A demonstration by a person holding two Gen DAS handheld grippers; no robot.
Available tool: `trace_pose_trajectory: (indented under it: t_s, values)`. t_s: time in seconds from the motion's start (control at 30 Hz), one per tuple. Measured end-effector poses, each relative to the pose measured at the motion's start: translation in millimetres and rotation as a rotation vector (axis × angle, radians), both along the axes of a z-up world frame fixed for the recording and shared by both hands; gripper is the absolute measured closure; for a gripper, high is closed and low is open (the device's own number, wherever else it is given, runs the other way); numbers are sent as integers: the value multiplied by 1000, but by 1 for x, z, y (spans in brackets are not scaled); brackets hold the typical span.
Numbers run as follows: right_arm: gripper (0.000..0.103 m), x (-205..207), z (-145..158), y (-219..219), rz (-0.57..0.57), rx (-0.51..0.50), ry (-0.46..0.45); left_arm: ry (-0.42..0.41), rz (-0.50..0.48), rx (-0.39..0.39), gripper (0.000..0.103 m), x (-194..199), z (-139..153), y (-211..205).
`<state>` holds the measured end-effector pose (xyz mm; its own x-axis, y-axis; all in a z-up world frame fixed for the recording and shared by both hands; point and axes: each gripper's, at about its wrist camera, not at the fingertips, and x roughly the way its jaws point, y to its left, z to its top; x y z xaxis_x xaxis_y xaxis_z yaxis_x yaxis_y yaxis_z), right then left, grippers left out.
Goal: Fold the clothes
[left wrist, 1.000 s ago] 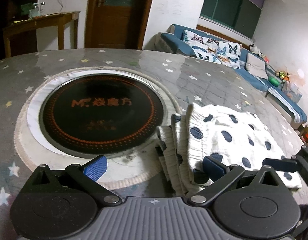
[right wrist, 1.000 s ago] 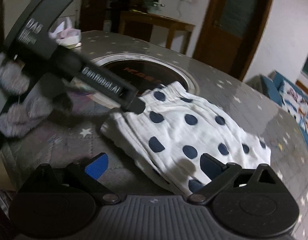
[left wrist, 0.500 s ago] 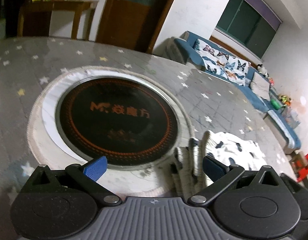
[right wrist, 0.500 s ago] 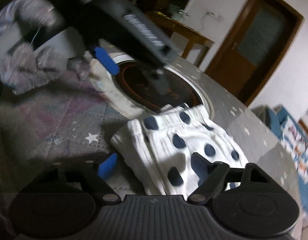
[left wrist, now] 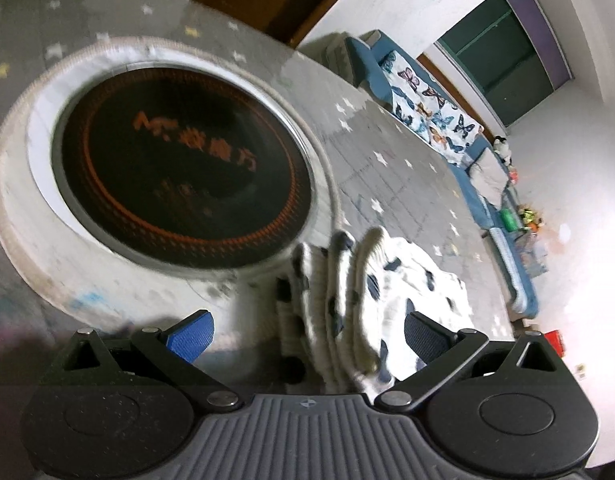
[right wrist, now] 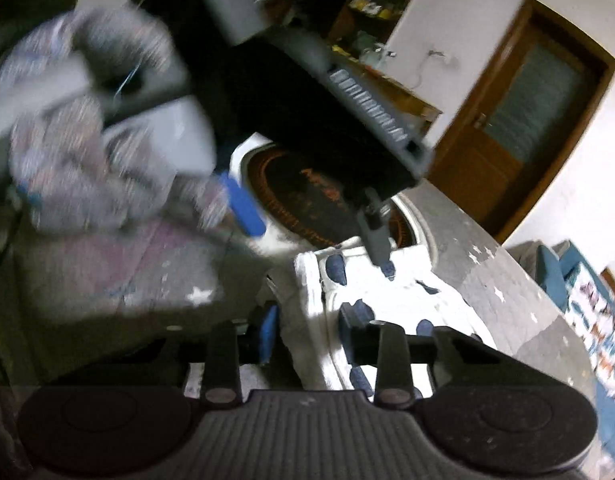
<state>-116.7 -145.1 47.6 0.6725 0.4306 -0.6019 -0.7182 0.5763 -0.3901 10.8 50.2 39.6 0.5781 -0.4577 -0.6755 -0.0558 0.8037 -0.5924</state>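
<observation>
White garment with navy polka dots (left wrist: 391, 292), folded into stacked layers, lies on the grey star-patterned counter (left wrist: 387, 148) beside the round black inset cooktop (left wrist: 179, 172). Left gripper (left wrist: 307, 330) spread wide over its folded edge. Right gripper (right wrist: 307, 328) pinching the garment's edge.

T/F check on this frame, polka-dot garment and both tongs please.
1. The polka-dot garment lies folded on the star-print table. True.
2. The left tongs are clamped shut on the garment. False: the jaws stand wide open, with the garment's edge between them.
3. The right tongs have their jaws close together around the garment's folded edge. True.
4. The garment completely covers the round black cooktop. False: it sits beside the cooktop, which is almost entirely uncovered.
5. A blue sofa stands beyond the table. True.
</observation>
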Motion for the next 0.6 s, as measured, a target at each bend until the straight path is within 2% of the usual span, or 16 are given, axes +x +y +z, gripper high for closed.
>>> trace_pose_trajectory:
  t_s: [0.13, 0.37, 0.5, 0.57, 0.6]
  values:
    - [77, 2, 14, -10, -27, 75, 15, 16, 5, -33, 0, 1, 0, -3]
    - [81, 3, 29, -25, -53, 166, 37, 55, -14, -153, 3, 8, -4, -10]
    - [82, 2, 30, -29, -57, 182, 32, 91, -12, -221, 10, 11, -12, -14]
    - [82, 2, 28, -30, -49, 184, 37, 103, -9, -245, 16, 13, -15, -16]
    - [82, 1, 28, -30, -44, 184, 38, 105, -6, -251, 22, 13, -17, -16]
